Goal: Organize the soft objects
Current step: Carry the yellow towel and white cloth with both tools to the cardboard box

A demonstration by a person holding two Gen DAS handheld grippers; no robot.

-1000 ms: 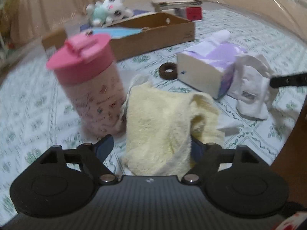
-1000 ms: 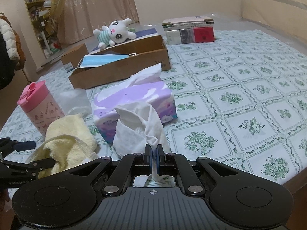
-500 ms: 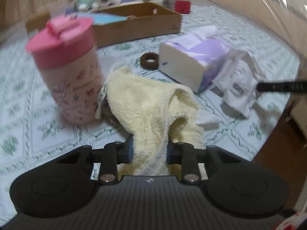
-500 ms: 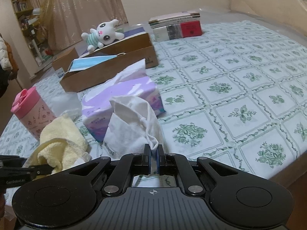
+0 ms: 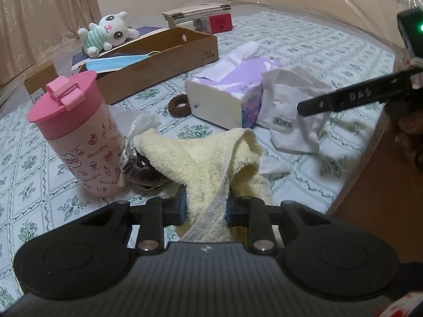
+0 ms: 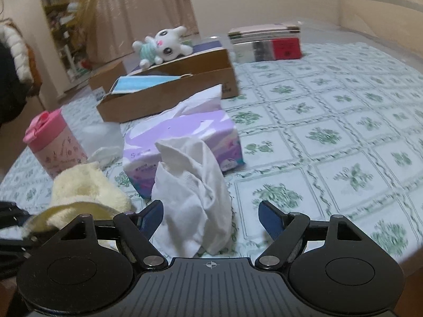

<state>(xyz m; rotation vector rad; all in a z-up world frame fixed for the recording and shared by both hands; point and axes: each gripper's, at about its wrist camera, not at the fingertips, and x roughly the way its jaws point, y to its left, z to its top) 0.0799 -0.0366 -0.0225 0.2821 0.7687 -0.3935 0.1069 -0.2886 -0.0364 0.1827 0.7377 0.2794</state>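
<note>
My left gripper (image 5: 205, 207) is shut on a pale yellow fluffy towel (image 5: 201, 158), lifted a little off the patterned bedcover beside a pink tumbler (image 5: 76, 137). A dark scrunchie (image 5: 137, 170) shows under the towel. My right gripper (image 6: 211, 218) has its jaws opening; a white cloth (image 6: 193, 198) stands crumpled between the spread fingers, and the pads do not touch it. That white cloth (image 5: 290, 116) leans against a purple tissue box (image 5: 227, 97). The yellow towel (image 6: 84, 190) also appears low on the left in the right wrist view.
A cardboard tray (image 5: 158, 63) at the back holds a blue face mask (image 5: 116, 62); a white plush toy (image 5: 108, 31) lies behind it. Stacked books (image 5: 201, 18) sit further back. A brown hair tie (image 5: 181, 105) lies by the tissue box. The bed edge runs along the right.
The left gripper closed on the yellow towel and raised it slightly. The right gripper, shut on the white cloth before, has spread its jaws and let the cloth go.
</note>
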